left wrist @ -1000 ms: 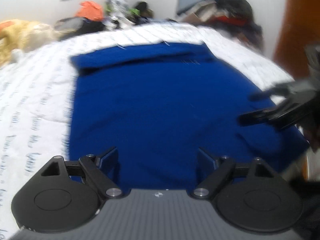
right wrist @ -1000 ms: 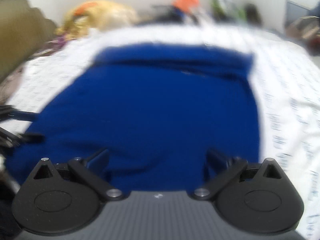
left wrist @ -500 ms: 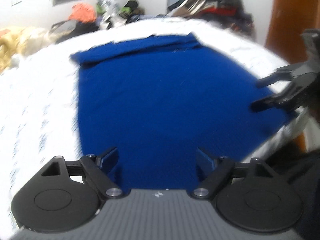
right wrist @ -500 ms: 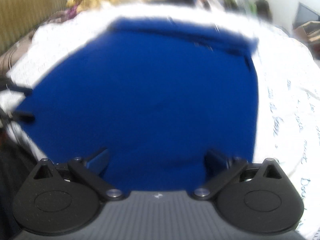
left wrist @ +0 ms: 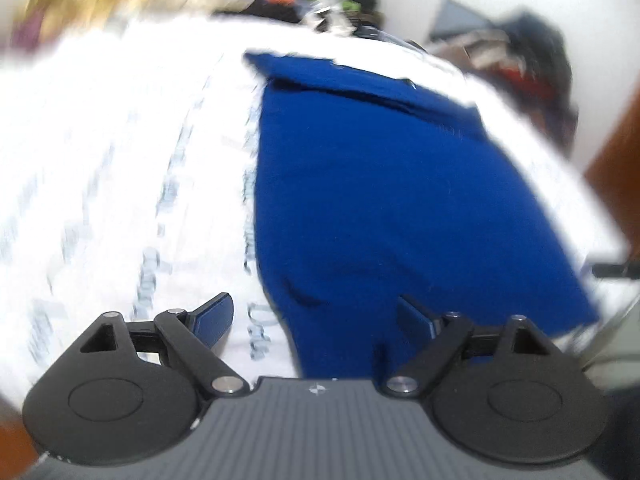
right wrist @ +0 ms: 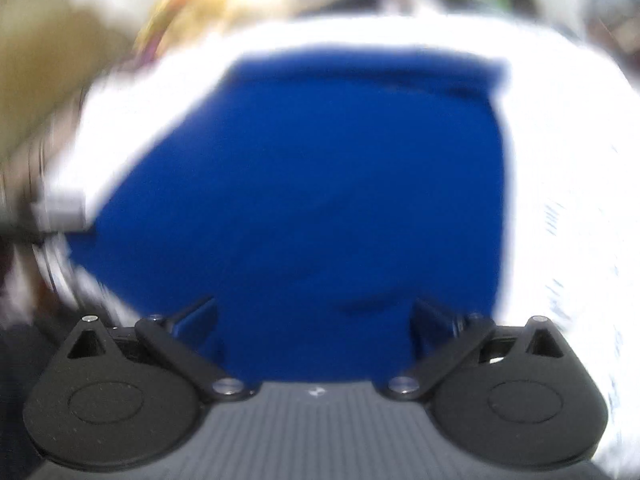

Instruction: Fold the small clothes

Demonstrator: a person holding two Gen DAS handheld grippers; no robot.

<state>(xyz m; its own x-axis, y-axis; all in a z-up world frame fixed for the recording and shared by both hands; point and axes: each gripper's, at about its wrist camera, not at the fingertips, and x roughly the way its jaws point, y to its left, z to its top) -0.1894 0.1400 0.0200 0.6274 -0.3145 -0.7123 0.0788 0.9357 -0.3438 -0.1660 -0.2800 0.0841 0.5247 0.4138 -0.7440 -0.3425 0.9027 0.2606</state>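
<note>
The left hand-held gripper (left wrist: 314,314), spread and empty, has swung toward 9 o'clock, over the blue garment (left wrist: 384,184) edge; the right hand-held gripper (right wrist: 314,320) stays spread, so folding has not begun.

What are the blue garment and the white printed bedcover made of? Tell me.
Blue garment: seemingly soft matte knit, cotton-like; it lies limp with shallow creases and no sheen. White printed bedcover: probably woven or quilted cotton, matte, with printed lettering. Blur hides the weave.
</note>
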